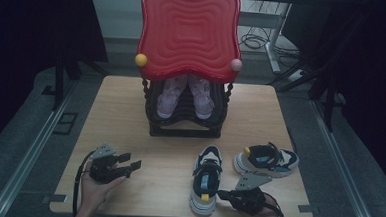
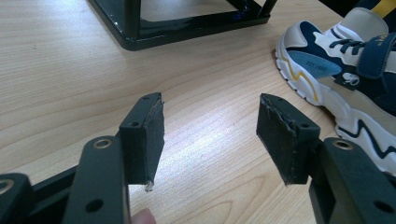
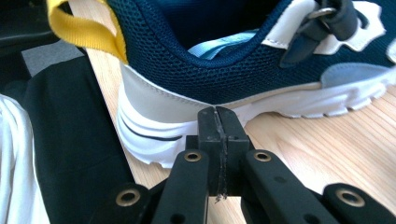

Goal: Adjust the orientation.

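Near navy-and-white child's sneaker with yellow heel loop (image 1: 205,181) lying on the light wooden table (image 1: 130,120) in front of the black wire shoe rack (image 1: 185,115), toe toward the rack, heel toward the near edge. Second matching sneaker (image 1: 266,160) just right of it, turned sideways. Right gripper (image 1: 225,195) at the near sneaker's heel side, jaws pressed fully together, nothing between them, tips just short of or touching the white sole (image 3: 154,140). Left gripper (image 1: 130,164) well left of that sneaker, jaws spread wide and empty, resting low over the table.

To do well, probably: part the right jaws first, then take the padded heel collar, not the slippery sole; lift level.

Contact at the sole hard to confirm. Pink shoes (image 1: 185,95) on the rack half hidden under the tilted red wavy plastic tray (image 1: 189,30). Rack's lower shelves dark, unclear.
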